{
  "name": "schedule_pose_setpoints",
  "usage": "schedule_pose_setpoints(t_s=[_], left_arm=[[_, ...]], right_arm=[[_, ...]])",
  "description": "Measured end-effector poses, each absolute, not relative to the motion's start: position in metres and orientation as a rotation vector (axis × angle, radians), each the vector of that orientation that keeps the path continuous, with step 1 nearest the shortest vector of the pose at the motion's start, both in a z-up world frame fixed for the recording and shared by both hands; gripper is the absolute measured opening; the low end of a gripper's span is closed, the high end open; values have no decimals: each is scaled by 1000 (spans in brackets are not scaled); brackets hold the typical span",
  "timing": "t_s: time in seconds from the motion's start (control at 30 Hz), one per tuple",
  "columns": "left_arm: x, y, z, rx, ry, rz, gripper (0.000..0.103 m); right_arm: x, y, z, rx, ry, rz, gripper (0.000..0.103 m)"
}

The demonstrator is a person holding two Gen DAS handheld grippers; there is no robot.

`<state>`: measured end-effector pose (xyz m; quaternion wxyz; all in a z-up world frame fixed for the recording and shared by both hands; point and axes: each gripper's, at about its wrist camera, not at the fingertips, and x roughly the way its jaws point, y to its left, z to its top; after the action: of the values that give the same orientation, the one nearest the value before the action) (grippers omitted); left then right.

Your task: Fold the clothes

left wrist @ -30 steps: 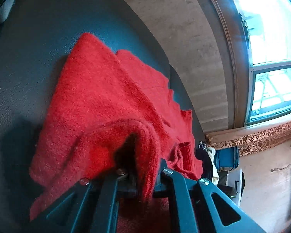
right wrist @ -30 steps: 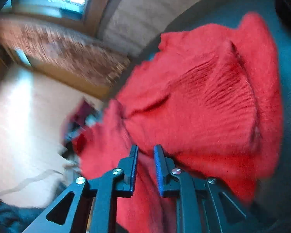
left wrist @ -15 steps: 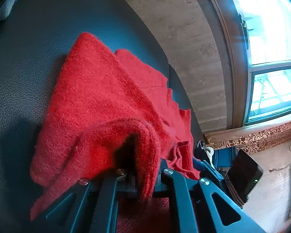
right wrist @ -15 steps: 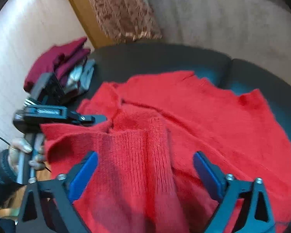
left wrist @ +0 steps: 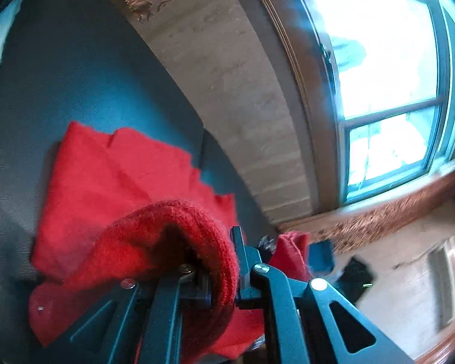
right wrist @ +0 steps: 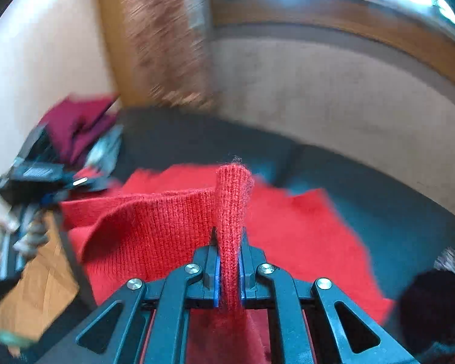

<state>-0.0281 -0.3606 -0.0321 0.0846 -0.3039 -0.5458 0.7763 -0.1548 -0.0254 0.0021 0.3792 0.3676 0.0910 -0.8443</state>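
Left gripper (left wrist: 220,261), black with two fingers, clamped on a thick rolled edge of a fuzzy red knit sweater (left wrist: 112,188). Fold arches over the gripper, hiding one finger. Rest of the sweater lies spread beyond the gripper on a dark teal leather-like cushion surface (left wrist: 75,69). Beige textured wall (left wrist: 236,91) beyond the sweater; bright wood-framed window (left wrist: 379,69) right of it.

Dark leather sofa seat (left wrist: 85,69) lies bare beyond the red knitted sweater (right wrist: 300,227). Maroon folded clothes pile (right wrist: 75,121) occupies its far-left corner; beige wall (right wrist: 333,91) closes the back.
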Motion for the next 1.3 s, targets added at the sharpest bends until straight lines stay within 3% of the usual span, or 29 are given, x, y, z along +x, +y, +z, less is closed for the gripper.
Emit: schedule_pose_setpoints(t_s=[0.07,0.23,0.33,0.5,0.57,0.6,0.73,0.8,0.9,1.0,1.07,1.17,1.23,1.3], left_arm=[[-38,-368,-40,-954,-1689,2308,21],[-48,-364,-34,-1100,-1432,2519,25],[-53,-361,-29,-1183,-1246,2640,28],[-61,-356,-22,-1313,-905,2813,42],[-64,-354,-19,-1360,-758,2871,45],[-66,-353,-17,-1383,-683,2898,45],[-88,-364,-34,-1432,-741,2843,45],[-99,-370,-43,-1454,-783,2809,45],[-108,-374,-47,-1411,-880,2739,41],[-112,-368,-45,-1377,-862,2724,34],[-117,-365,-51,-1421,-834,2687,21],[-119,-356,-54,-1480,-700,2684,7],[-109,-352,-47,-1456,-647,2696,7],[-97,-348,-37,-1410,-604,2714,6]], right_arm=[[-186,1,-7,1019,80,-2215,9],[-240,44,-82,1264,-272,-2154,13],[-239,54,-110,1281,-338,-2135,24],[-232,67,-126,1192,-438,-2090,35],[-232,70,-126,1167,-457,-2053,44],[-231,66,-125,1152,-441,-2036,54],[-224,44,-117,1100,-331,-1973,95],[-221,27,-114,1106,-226,-1962,103],[-218,18,-115,1126,-182,-1981,103],[-224,23,-116,1153,-241,-1943,103],[-226,24,-116,1175,-236,-1954,99],[-223,19,-112,1213,-110,-2057,73],[-218,19,-106,1212,-25,-2112,39],[-213,23,-96,1185,19,-2135,23]])
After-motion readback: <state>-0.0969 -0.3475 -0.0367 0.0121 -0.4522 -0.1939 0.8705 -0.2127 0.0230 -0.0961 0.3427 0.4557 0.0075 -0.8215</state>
